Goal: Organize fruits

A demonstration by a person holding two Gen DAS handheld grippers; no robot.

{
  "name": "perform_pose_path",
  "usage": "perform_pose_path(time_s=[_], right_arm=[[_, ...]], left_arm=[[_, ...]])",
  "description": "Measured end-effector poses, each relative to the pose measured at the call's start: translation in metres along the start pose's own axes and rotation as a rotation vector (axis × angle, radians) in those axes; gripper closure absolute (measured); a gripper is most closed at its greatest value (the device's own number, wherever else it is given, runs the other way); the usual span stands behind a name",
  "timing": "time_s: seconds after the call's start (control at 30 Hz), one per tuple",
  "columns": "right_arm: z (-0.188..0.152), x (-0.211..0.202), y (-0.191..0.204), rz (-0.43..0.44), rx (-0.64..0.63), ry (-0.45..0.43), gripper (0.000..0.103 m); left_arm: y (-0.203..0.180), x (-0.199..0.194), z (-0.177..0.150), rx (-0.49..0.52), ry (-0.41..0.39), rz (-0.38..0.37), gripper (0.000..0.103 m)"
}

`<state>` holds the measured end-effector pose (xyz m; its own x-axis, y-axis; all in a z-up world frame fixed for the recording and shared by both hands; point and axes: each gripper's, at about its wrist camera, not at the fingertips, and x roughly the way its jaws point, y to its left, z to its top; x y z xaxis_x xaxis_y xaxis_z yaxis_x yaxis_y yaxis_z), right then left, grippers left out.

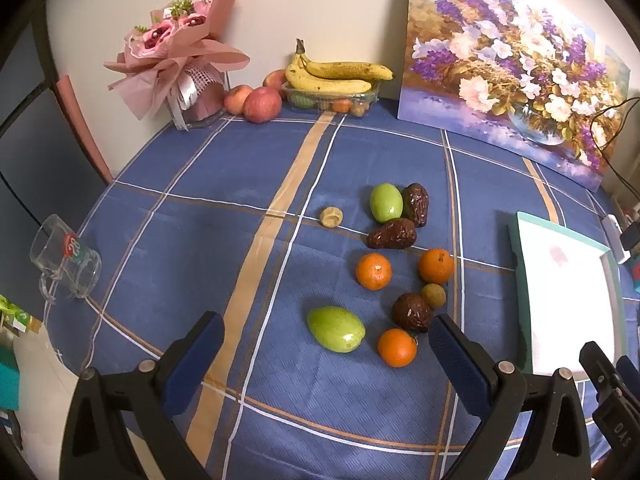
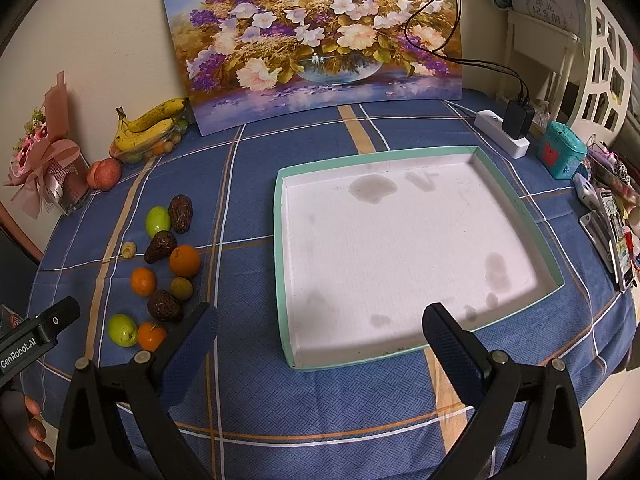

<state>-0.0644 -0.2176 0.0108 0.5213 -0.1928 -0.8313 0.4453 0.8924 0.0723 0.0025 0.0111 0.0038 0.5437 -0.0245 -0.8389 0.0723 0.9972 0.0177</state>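
Loose fruit lies on the blue checked tablecloth: two green fruits (image 1: 336, 328) (image 1: 385, 202), three oranges (image 1: 397, 347) (image 1: 373, 271) (image 1: 436, 266), three dark wrinkled fruits (image 1: 412, 312), a small round brown one (image 1: 433, 295) and a pale nut-like one (image 1: 331, 216). My left gripper (image 1: 326, 334) is open just short of the nearest green fruit, holding nothing. A shallow white tray with a teal rim (image 2: 282, 264) lies right of the fruit, stained and holding nothing. My right gripper (image 2: 318, 322) is open over the tray's near edge.
Bananas on a clear fruit box (image 1: 332, 98), apples (image 1: 262, 105) and a pink bouquet (image 1: 180, 52) stand at the back by the wall, with a flower painting (image 2: 316, 40). A glass mug (image 1: 66, 264) lies at the left edge. A power strip (image 2: 504, 136) and clutter crowd the right side.
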Motion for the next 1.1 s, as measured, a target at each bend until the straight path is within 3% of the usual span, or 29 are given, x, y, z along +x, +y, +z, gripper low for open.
perform_pose_path(time_s=[0.7, 1.1], right_arm=[[0.0000, 0.0001, -0.0001, 0.001, 0.001, 0.001, 0.001], [0.0000, 0.0001, 0.0001, 0.001, 0.002, 0.002, 0.001]], left_arm=[[0.0028, -0.0069, 0.0009, -0.009, -0.074, 0.009, 0.000], [-0.0022, -0.0096, 0.0013, 0.021, -0.095, -0.037, 0.000]])
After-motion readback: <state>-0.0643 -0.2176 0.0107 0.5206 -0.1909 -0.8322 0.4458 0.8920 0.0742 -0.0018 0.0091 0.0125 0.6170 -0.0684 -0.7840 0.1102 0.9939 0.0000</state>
